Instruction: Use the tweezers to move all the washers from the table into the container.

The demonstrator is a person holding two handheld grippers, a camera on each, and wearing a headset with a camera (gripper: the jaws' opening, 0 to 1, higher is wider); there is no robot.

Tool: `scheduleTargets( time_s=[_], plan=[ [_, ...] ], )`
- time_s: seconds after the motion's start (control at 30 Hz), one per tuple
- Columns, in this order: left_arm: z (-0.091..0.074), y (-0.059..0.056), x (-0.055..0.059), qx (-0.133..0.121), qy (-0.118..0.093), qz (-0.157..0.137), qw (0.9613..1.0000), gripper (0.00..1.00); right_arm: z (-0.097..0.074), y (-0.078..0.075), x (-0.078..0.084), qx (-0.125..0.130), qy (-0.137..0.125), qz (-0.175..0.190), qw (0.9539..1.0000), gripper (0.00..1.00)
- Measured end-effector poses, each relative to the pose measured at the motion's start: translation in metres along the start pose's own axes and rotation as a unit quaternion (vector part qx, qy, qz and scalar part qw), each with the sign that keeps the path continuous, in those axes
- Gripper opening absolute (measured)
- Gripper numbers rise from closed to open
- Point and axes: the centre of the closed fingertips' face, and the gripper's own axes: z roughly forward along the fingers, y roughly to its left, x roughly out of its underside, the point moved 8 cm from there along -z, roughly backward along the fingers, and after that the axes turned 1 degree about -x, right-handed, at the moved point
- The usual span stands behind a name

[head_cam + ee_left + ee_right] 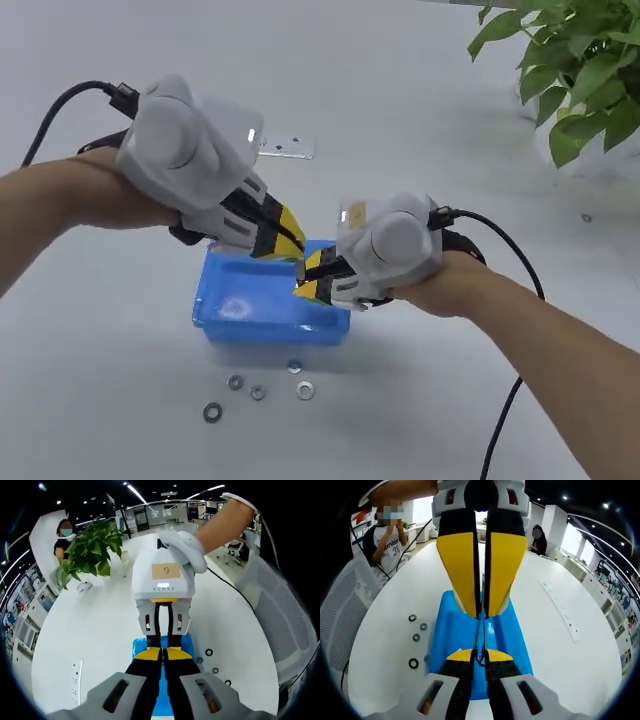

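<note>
Head view. Two tools meet nose to nose above one blue container [225, 325], centre frame. The left hand-held gripper [293, 245] comes in from upper left and the right hand-held gripper [306, 286] from the right, tips almost touching. Likely reason: a single tool is shared between them, for a hand-over or a regrip ahead of picking. Five washers [258, 393] counted, loose cluster on the white counter [110, 400] just below the container's near wall, lower centre; none picked up yet. A small ring [586, 217] near the right edge may be a sixth, too small to confirm. A pale smudge on the container floor; cannot tell whether it is a washer.

Left gripper view. Own jaws clenched at bottom centre, yellow tips all but together. The right hand-held gripper faces them head-on, mid frame. Four washers counted, lower right, beside the container.

Right gripper view. One pair of tweezers [480, 635], thin metal, runs up the centre line. Own jaws at the bottom are clamped on its lower end, and the left hand-held gripper's yellow pads, upper centre, press in on its upper end. So both grasp the tweezers at once. Four washers clear at left; a fifth sits half hidden at the container's edge.
</note>
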Motion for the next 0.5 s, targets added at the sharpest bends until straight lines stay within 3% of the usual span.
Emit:
scheduleTargets(
  time_s=[0.5],
  plan=[
    [0.011,0.006,0.01,0.004,-0.001,-0.004,1.0,0.05,0.009,-0.005,0.009,-0.004,0.011,-0.008,0.9999,0.1]
  ],
)
